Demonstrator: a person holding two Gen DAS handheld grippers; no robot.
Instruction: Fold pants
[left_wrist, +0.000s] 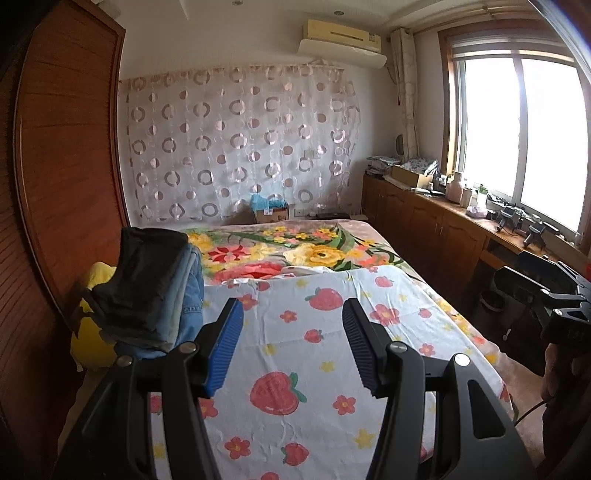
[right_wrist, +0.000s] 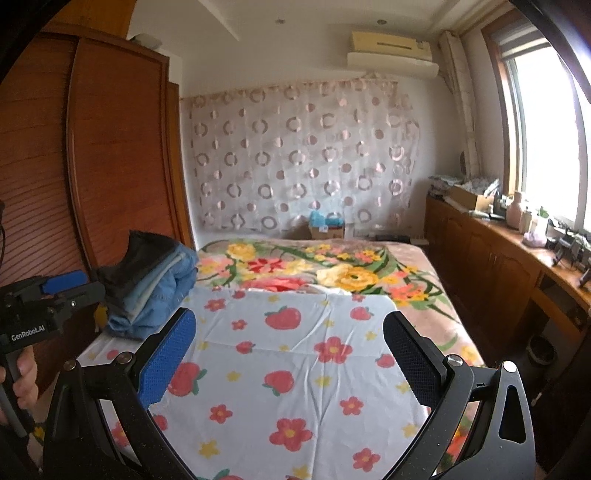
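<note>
A stack of folded pants (left_wrist: 155, 288) (right_wrist: 147, 284), dark ones on top of blue denim, sits at the left side of the bed on a white sheet with strawberries (left_wrist: 295, 350) (right_wrist: 295, 362). My left gripper (left_wrist: 293, 325) hovers open above the sheet, just right of the stack, nothing between its blue pads. My right gripper (right_wrist: 290, 339) is open too, over the middle of the sheet, and holds nothing. The left gripper's body (right_wrist: 40, 306) shows at the left edge of the right wrist view, held by a hand (right_wrist: 22, 373). The right gripper's body (left_wrist: 554, 291) shows at the right edge of the left wrist view.
A flowered blanket (left_wrist: 295, 251) covers the far half of the bed. A yellow cushion (left_wrist: 92, 332) lies behind the stack, by the wooden wardrobe (left_wrist: 66, 166). A wooden cabinet with clutter (left_wrist: 443, 206) runs under the window at right. A cardboard box (left_wrist: 269, 212) stands by the curtain.
</note>
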